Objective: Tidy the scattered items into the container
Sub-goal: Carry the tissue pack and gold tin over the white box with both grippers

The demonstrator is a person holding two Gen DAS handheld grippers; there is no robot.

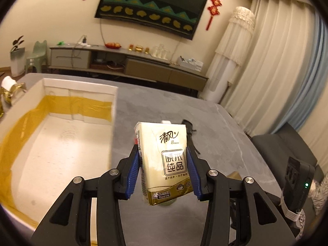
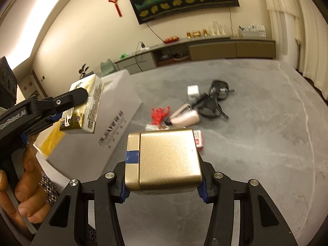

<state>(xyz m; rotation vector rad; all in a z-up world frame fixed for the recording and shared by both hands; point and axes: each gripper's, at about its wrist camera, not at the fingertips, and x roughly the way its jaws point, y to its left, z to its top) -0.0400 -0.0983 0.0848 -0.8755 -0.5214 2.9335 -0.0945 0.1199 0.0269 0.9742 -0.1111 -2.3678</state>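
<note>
Container (image 1: 61, 143) beside scattered red toy (image 2: 159, 113), white cube (image 2: 193, 91).

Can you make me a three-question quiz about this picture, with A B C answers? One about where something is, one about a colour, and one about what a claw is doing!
1. Where is the red toy?
A. On the grey table
B. In the box
C. In a claw

2. What colour is the case in the right claw?
A. Blue
B. Gold
C. Green

3. What is the left claw doing?
A. Hanging empty
B. Squeezing a cup
C. Gripping a tissue pack

Answers: 1 A, it lies among the scattered things. 2 B, its shell shines gold. 3 C, both pads press the pack.
</note>
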